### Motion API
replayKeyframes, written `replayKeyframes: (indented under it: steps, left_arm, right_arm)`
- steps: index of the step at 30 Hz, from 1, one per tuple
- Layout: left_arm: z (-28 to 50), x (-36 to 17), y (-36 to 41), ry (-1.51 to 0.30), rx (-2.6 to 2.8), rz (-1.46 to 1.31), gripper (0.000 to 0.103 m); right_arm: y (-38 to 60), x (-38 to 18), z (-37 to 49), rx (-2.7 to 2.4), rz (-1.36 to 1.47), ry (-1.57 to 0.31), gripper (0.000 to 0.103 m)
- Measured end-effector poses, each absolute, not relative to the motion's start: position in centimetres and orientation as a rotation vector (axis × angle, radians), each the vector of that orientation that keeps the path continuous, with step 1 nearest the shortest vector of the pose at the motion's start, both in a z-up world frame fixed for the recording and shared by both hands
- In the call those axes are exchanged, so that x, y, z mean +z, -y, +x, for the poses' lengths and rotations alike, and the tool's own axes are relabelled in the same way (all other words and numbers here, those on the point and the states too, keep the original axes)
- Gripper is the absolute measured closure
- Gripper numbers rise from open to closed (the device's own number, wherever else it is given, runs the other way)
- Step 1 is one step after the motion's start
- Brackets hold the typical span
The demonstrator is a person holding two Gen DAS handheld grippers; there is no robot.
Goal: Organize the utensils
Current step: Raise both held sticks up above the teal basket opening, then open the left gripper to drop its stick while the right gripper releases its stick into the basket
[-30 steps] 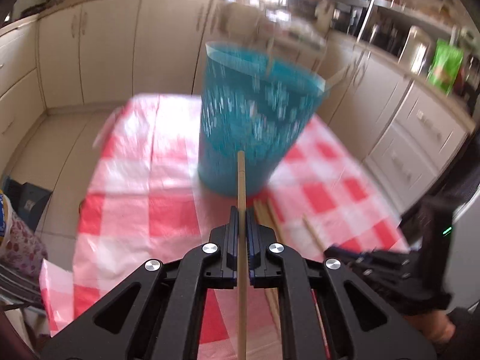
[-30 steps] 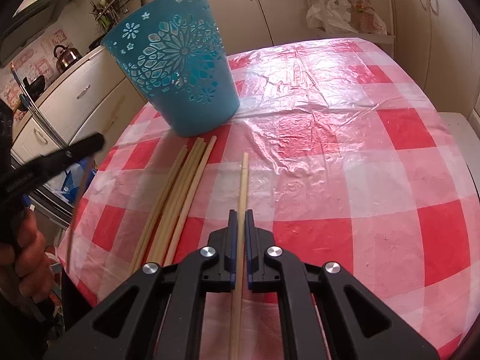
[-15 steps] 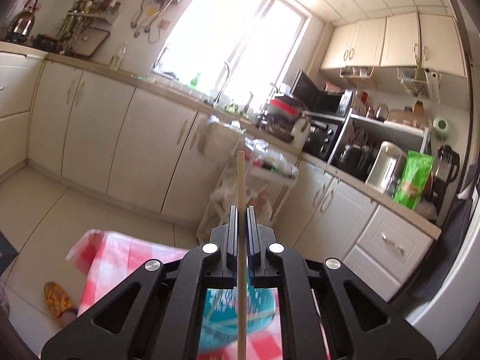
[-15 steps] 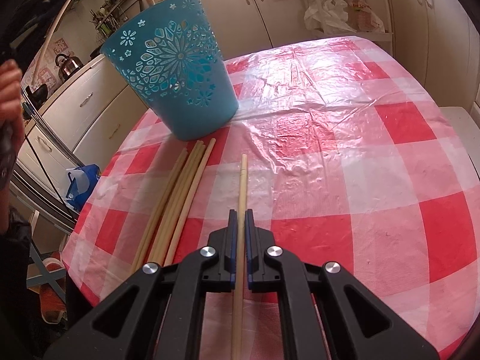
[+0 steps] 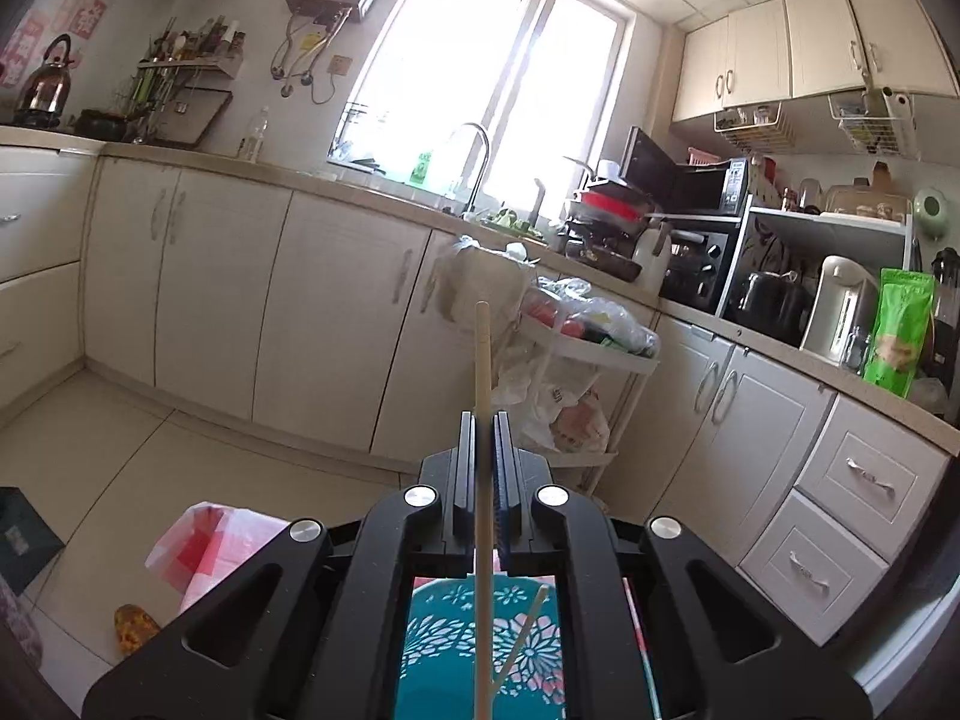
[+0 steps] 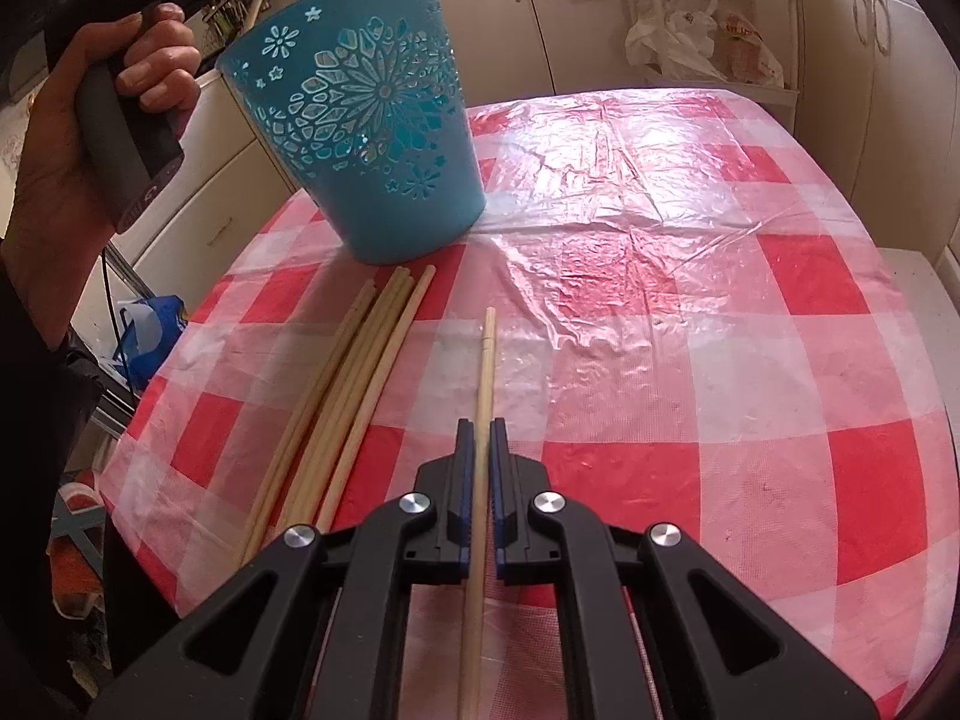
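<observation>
My left gripper (image 5: 483, 420) is shut on a wooden chopstick (image 5: 482, 360), held upright above the teal cut-out bucket (image 5: 456, 648); one chopstick (image 5: 522, 630) leans inside the bucket. My right gripper (image 6: 478, 429) is shut on another chopstick (image 6: 485, 372) lying low over the red-checked tablecloth (image 6: 690, 312). The bucket (image 6: 372, 144) stands at the far left of the table in the right wrist view, with the hand and left gripper handle (image 6: 120, 120) beside it. Several loose chopsticks (image 6: 354, 372) lie in front of the bucket, left of my right gripper.
Cream kitchen cabinets (image 5: 300, 312) and a counter run behind the table. A white trolley (image 5: 588, 360) with bags stands past the table's far end. The table's left edge (image 6: 144, 396) drops off near the loose chopsticks.
My left gripper has lifted and tilted its chopstick upright over the bucket. My right gripper has stayed in place with its chopstick.
</observation>
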State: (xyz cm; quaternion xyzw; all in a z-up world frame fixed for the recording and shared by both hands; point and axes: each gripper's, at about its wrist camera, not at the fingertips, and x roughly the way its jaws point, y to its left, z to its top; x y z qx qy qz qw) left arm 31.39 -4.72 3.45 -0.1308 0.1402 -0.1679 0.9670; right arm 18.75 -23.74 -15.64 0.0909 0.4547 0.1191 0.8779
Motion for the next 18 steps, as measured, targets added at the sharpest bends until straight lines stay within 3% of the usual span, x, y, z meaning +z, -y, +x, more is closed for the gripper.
replayKeyframes:
  steps: [7, 18]
  left_arm:
    - [30.9, -0.1, 4.3, -0.357, -0.332, -0.214, 0.097]
    - [31.2, 0.4, 3.2, -0.355, -0.328, -0.252, 0.098]
  right_arm:
    - [22.4, -15.4, 18.8, 0.224, 0.081, -0.962, 0.097]
    - [23.1, -15.5, 18.9, 0.233, 0.130, -0.961, 0.097]
